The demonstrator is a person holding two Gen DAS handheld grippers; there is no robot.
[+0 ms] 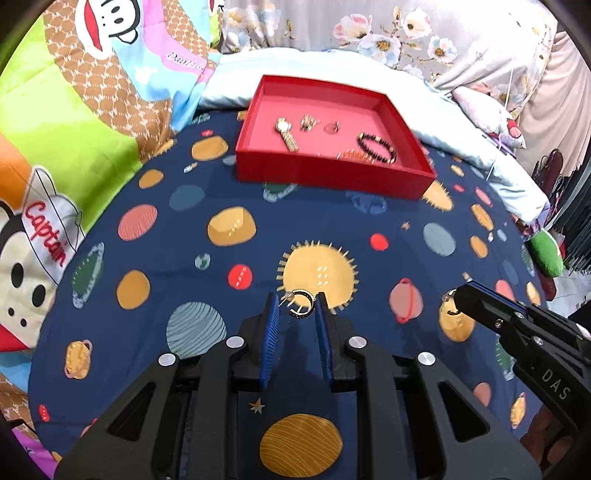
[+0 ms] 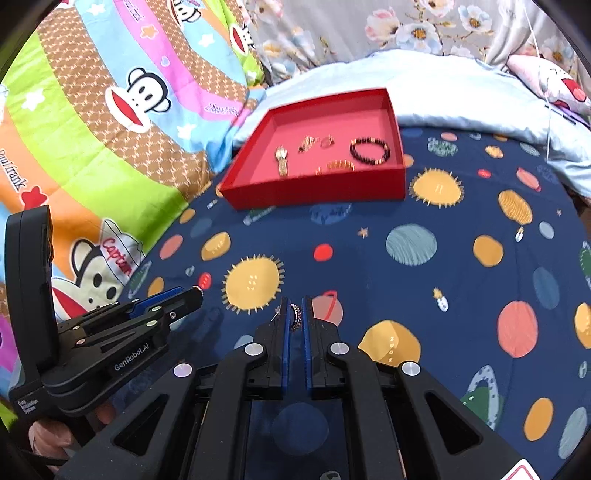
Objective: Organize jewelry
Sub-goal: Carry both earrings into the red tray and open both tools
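Observation:
A red tray (image 1: pixel 325 177) sits on the planet-print bedspread and holds a gold watch (image 1: pixel 287 134), a dark bead bracelet (image 1: pixel 376 147), a gold bangle (image 1: pixel 354 154) and small pieces. My left gripper (image 1: pixel 298 308) is shut on a gold hoop earring (image 1: pixel 301 304) with dark stones, low over the bedspread. My right gripper (image 2: pixel 294 317) is shut on a matching hoop earring (image 2: pixel 295 316). The tray also shows in the right wrist view (image 2: pixel 314 184). The right gripper shows in the left wrist view (image 1: pixel 456 297), the left gripper in the right wrist view (image 2: pixel 197 293).
A cartoon monkey quilt (image 1: pixel 74 122) lies bunched on the left. A pale blue pillow (image 1: pixel 461 122) and floral bedding (image 1: pixel 369 33) lie behind the tray. A green cushion (image 1: pixel 546 254) sits at the right edge.

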